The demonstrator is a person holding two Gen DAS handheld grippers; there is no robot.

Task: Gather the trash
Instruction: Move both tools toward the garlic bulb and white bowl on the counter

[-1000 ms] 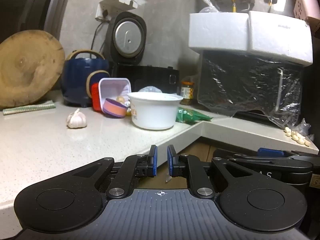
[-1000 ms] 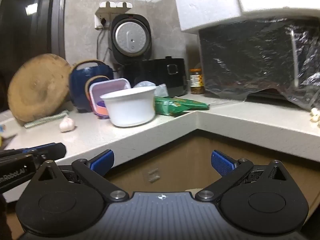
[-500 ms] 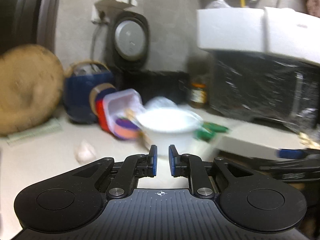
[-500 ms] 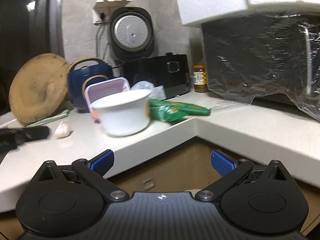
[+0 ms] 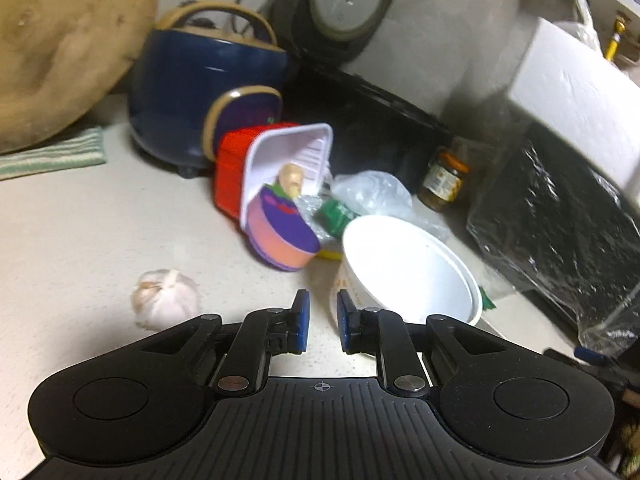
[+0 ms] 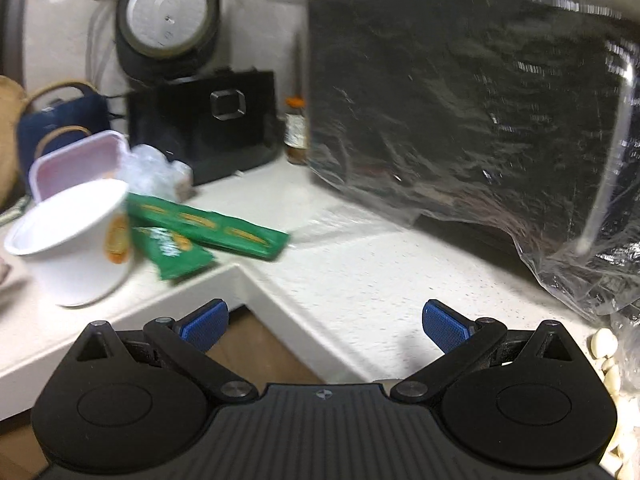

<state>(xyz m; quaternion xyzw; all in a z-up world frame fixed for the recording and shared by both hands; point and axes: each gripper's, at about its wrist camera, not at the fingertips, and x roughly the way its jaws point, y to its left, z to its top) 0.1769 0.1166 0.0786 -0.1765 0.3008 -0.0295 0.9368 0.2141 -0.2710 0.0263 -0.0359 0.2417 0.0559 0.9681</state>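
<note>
Left wrist view gave us the speckled pale stone surface [image 5: 80, 240], where a round white plastic bowl [image 5: 408, 268] sat near the inner corner edge beside a papery garlic bulb [image 5: 166, 296]. Our left tool [image 5: 319, 322] tilted down over them, its jaws having just been parting, only a narrow empty gap showing between them. Right wrist view showed our right tool [image 6: 324, 322] spread wide, empty, facing glossy green wrappers [image 6: 208, 236] beside the bowl.

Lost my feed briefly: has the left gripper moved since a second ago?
Yes. The left gripper has come in over the counter toward the white bowl, which now sits just beyond its fingers.
</note>
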